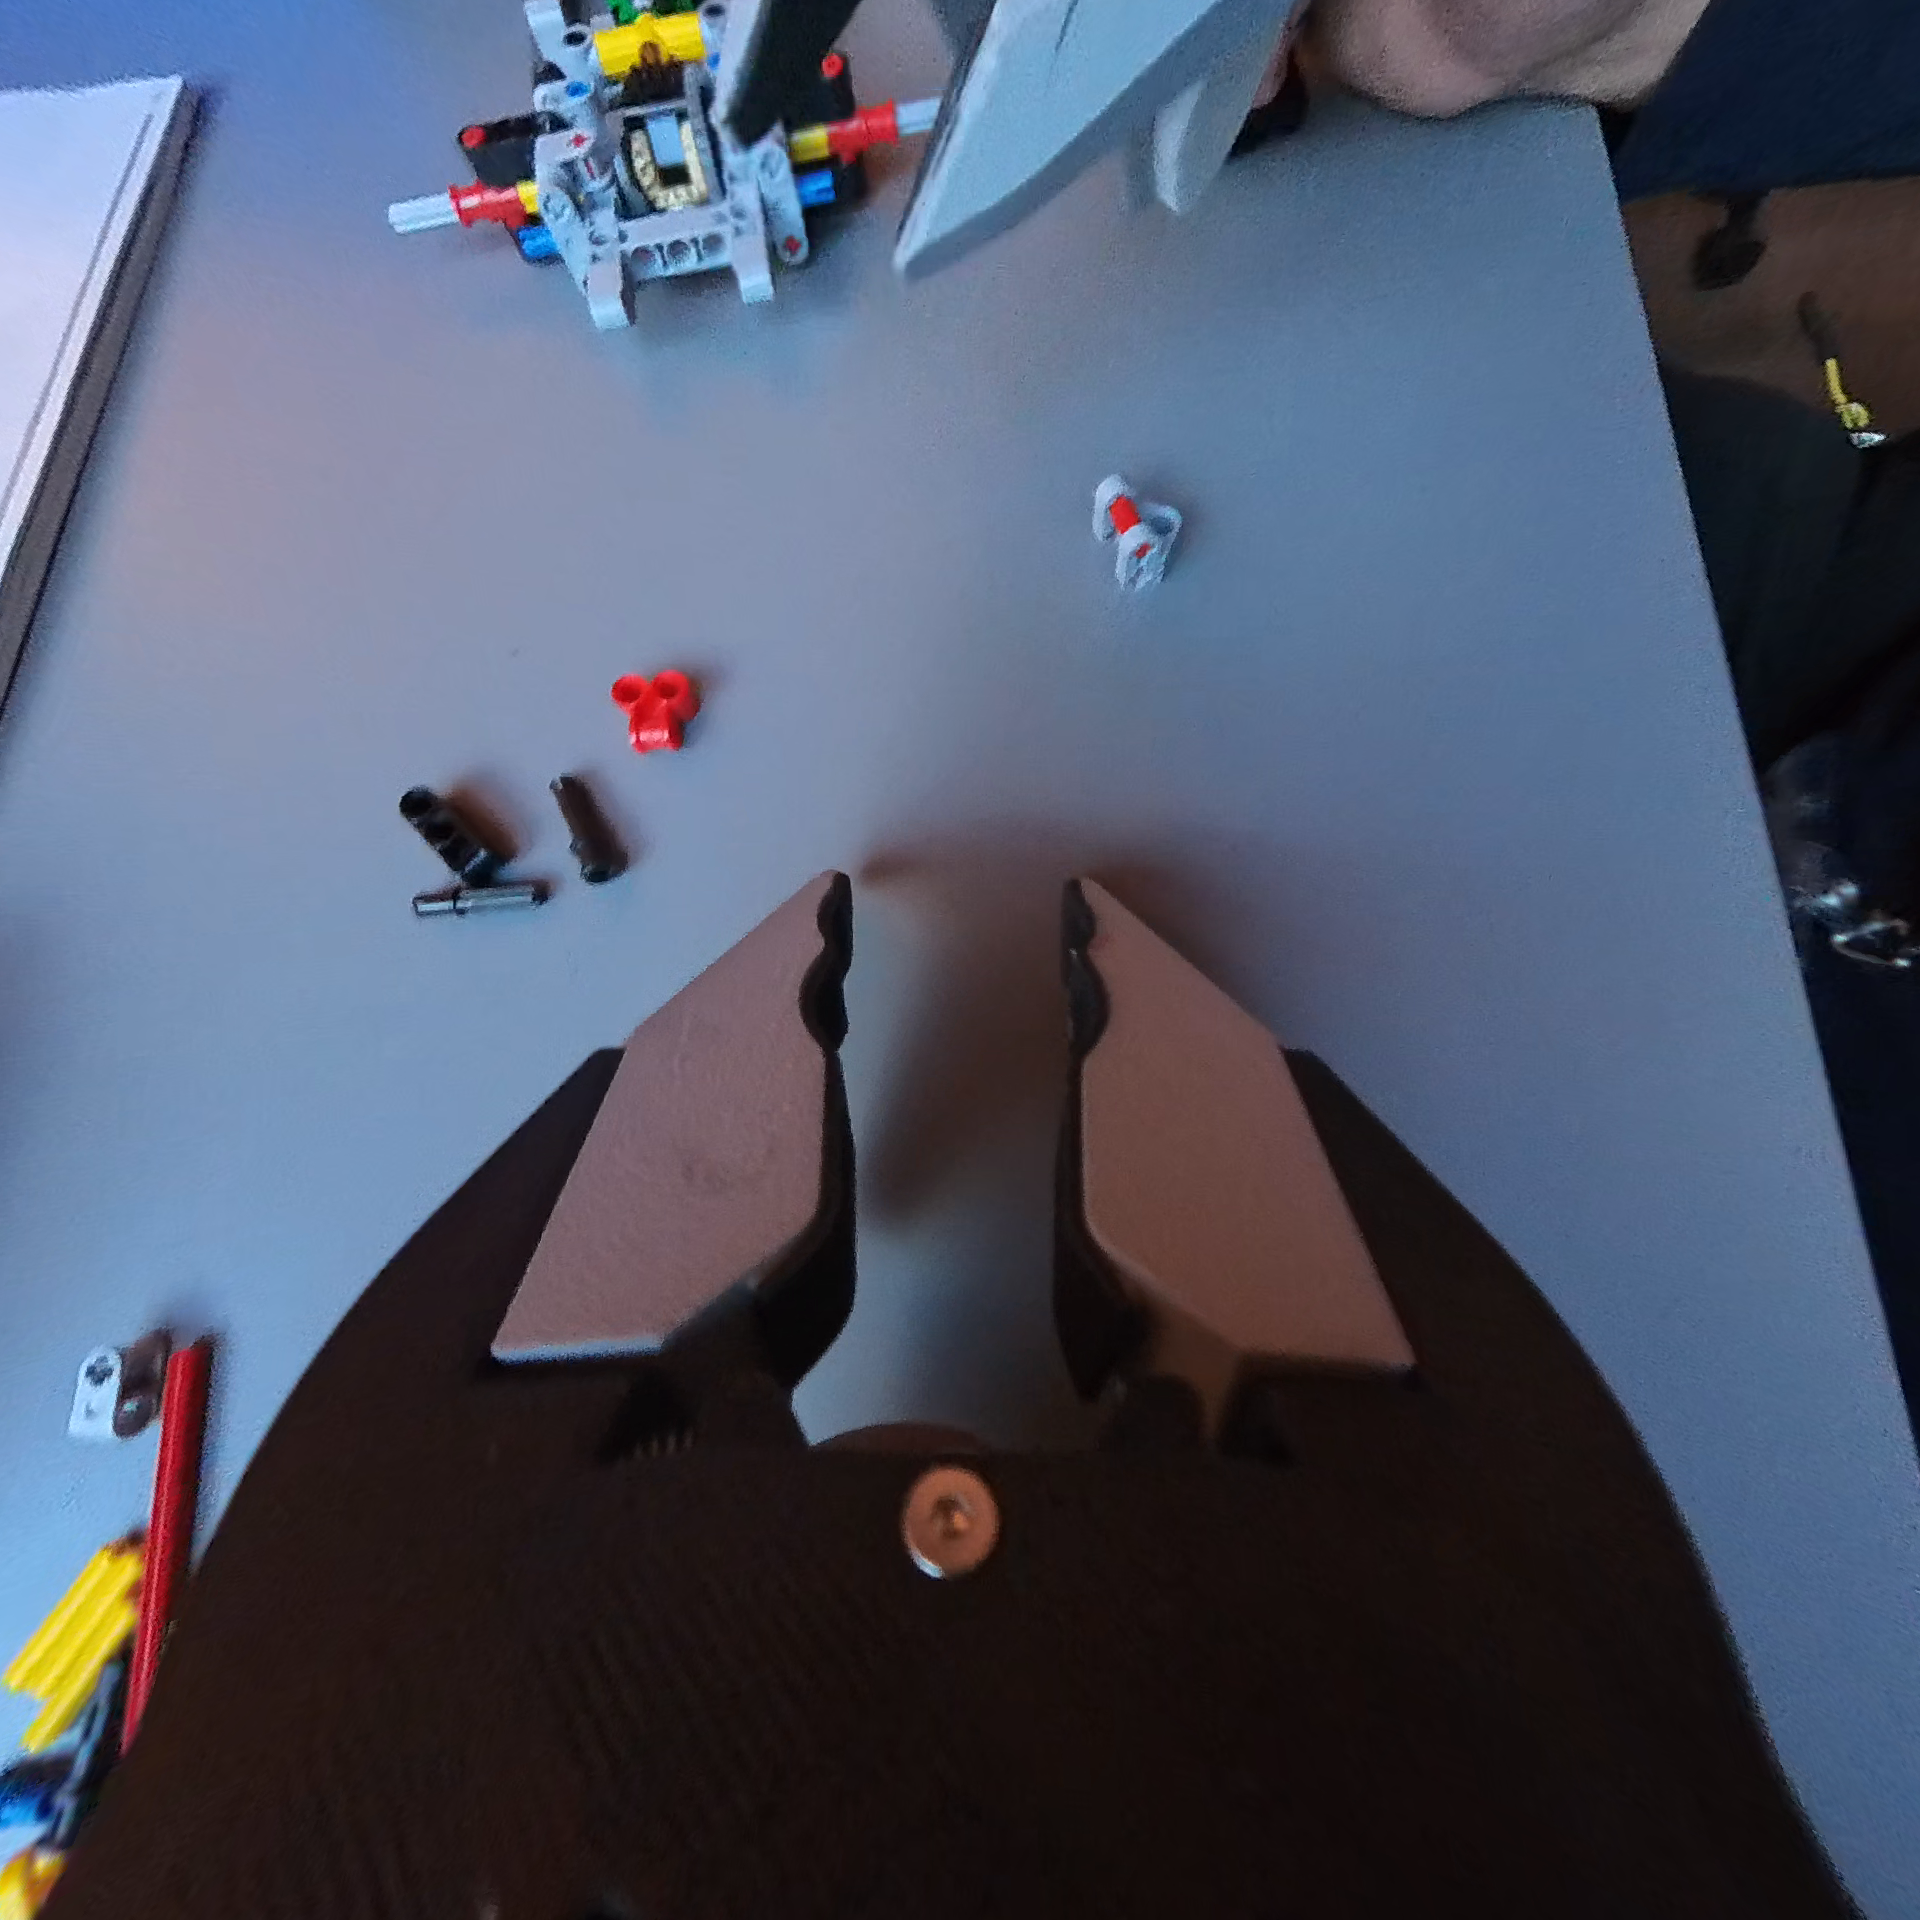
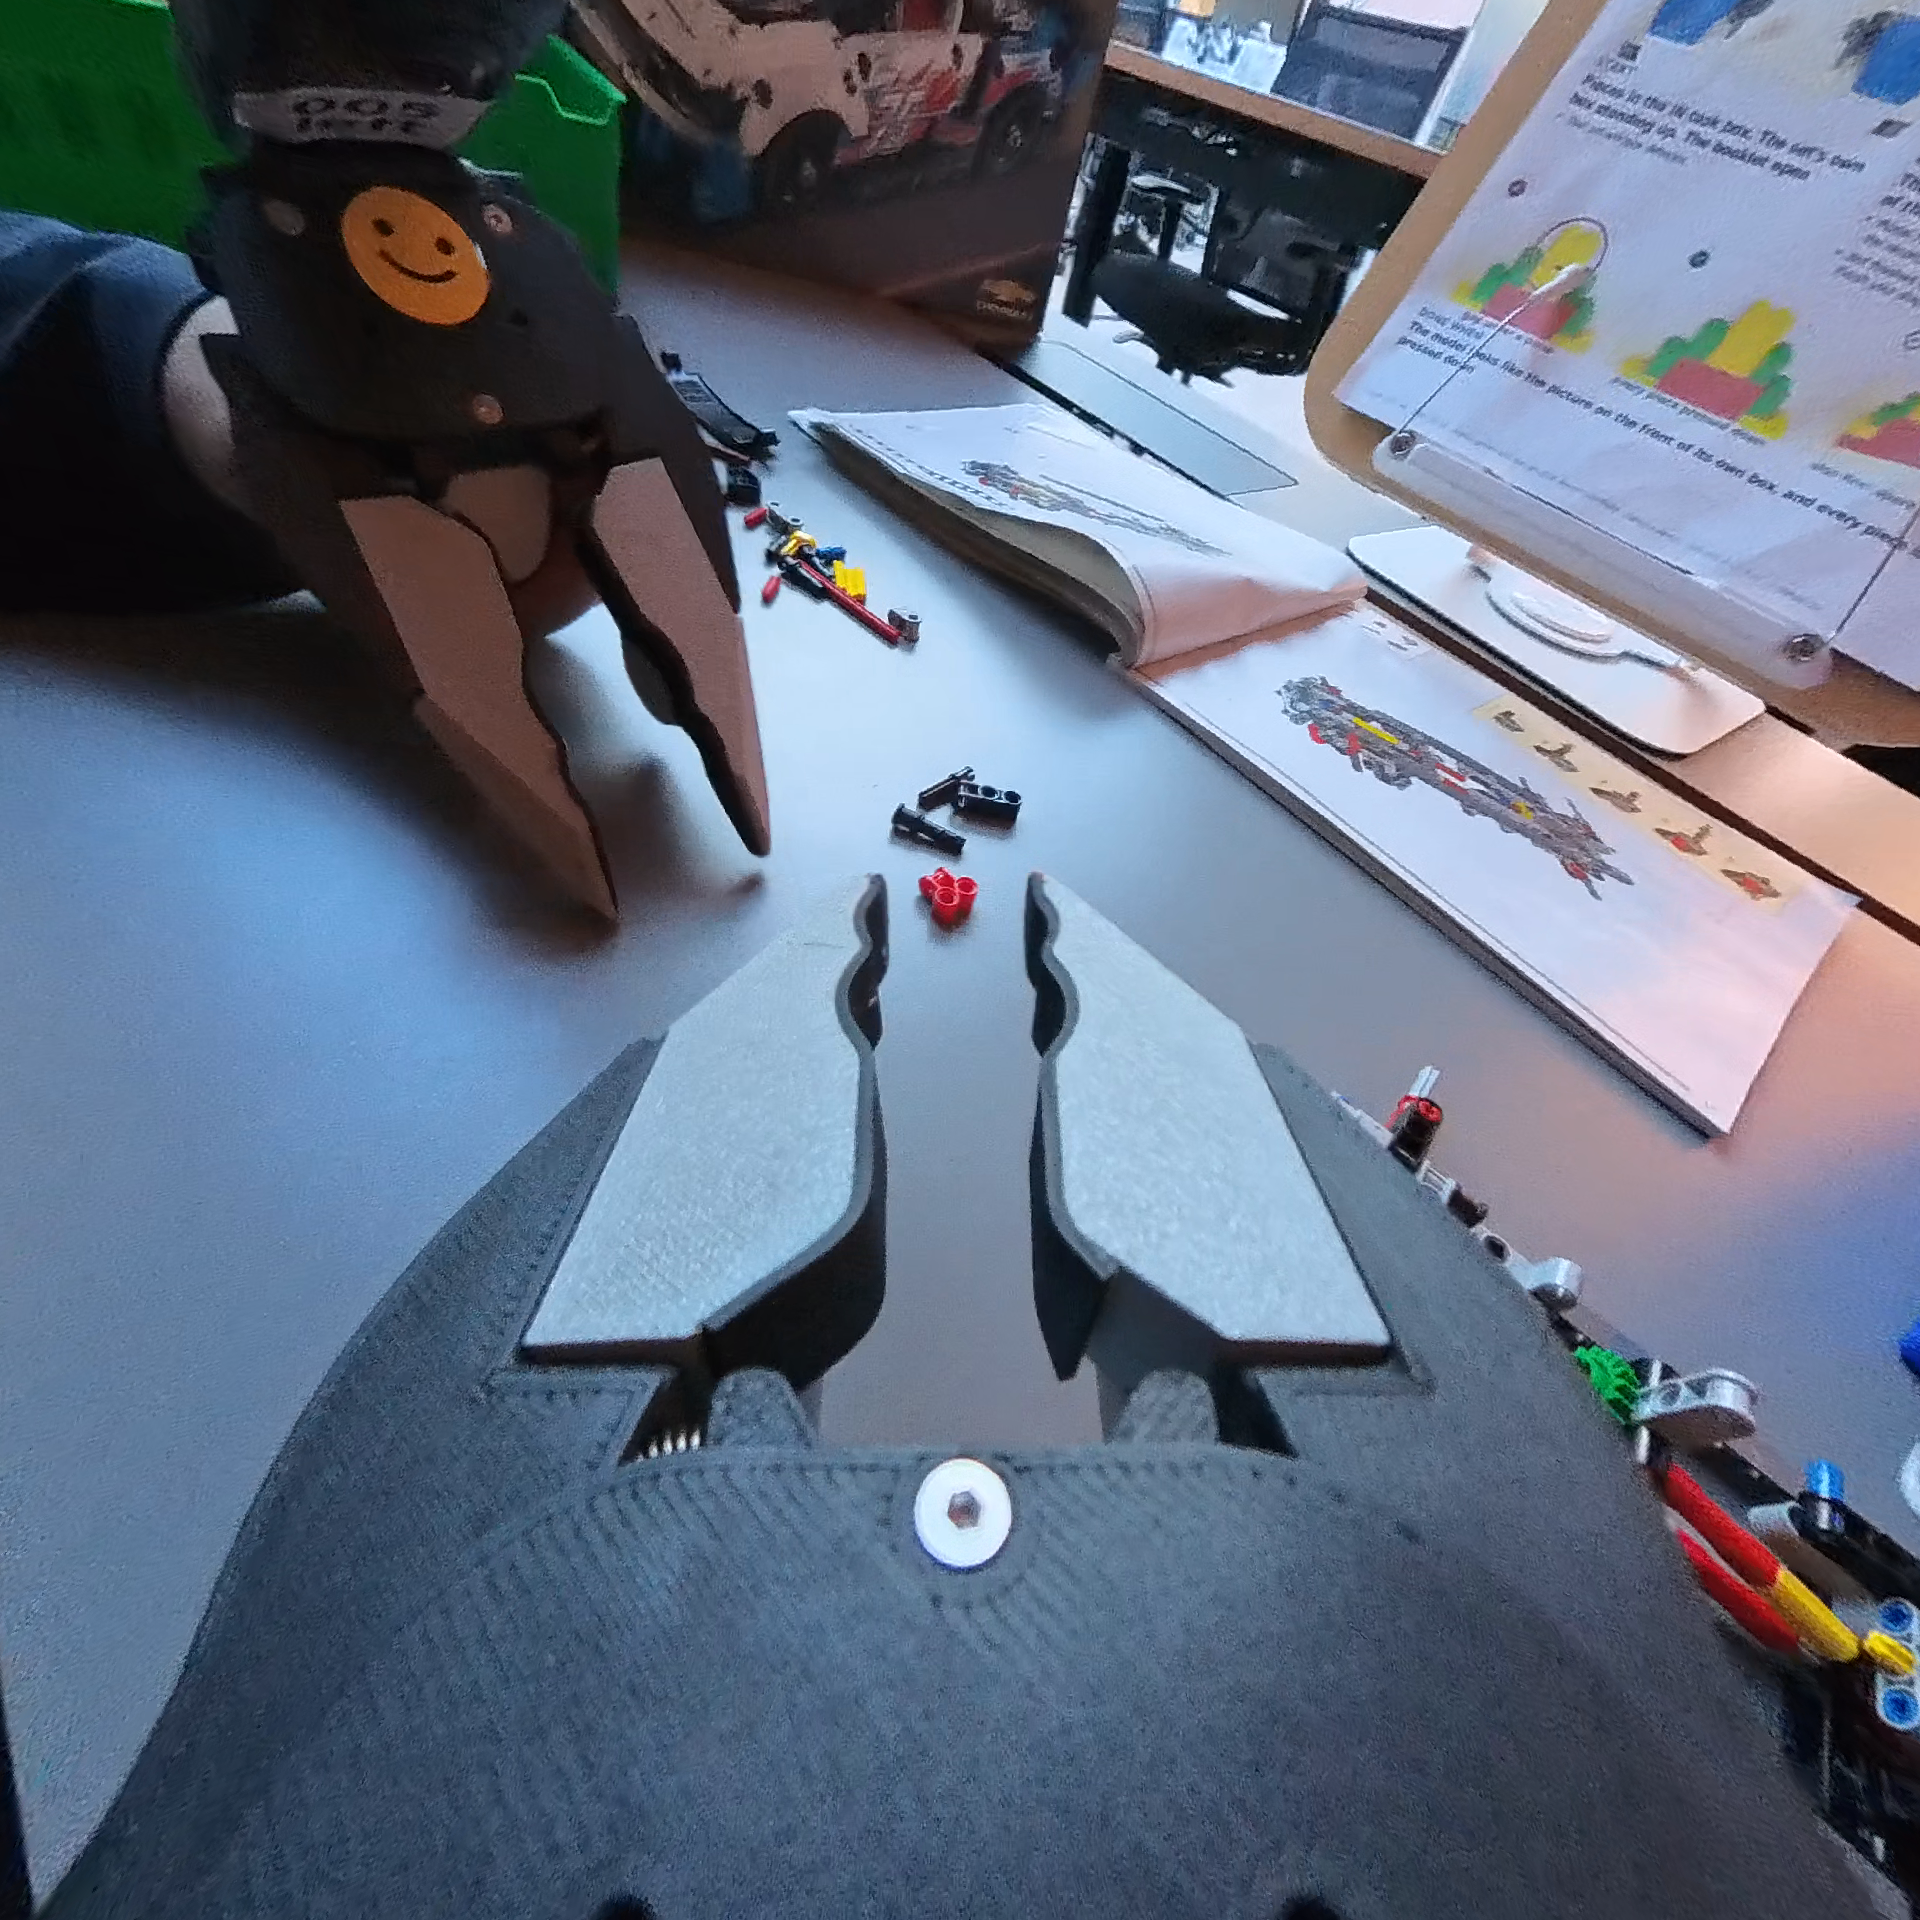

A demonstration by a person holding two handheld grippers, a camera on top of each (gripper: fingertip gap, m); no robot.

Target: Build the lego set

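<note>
My left gripper [image 1: 958, 888] has brown fingers, is open and empty, and hovers low over the grey table [image 1: 1351, 831]. It also shows in the right wrist view [image 2: 686, 881], open with nothing between its fingers. A red connector [image 1: 652, 709] lies ahead to its left, with black pins [image 1: 457, 831] beside it. A small grey-and-red piece [image 1: 1136, 530] lies ahead to its right. My right gripper [image 2: 956, 881] is open and empty. The red connector [image 2: 948, 896] shows on the table past its fingertips, untouched. Its grey fingers [image 1: 997, 145] hang over a grey brick assembly [image 1: 655, 187].
An open instruction booklet [image 2: 1455, 831] lies on the right, behind it a stand with a printed sheet [image 2: 1662, 312]. A box with a car picture [image 2: 862, 156] and green bins [image 2: 540, 135] stand at the back. Loose parts [image 2: 831, 582] lie beyond. The table edge [image 1: 1714, 623] runs on the right. There is about 10 cm between the tips of the two grippers. From the left gripper's tips to the red connector [image 1: 652, 709] is close to 5 cm. Seen from the right wrist view [image 2: 944, 887] as well.
</note>
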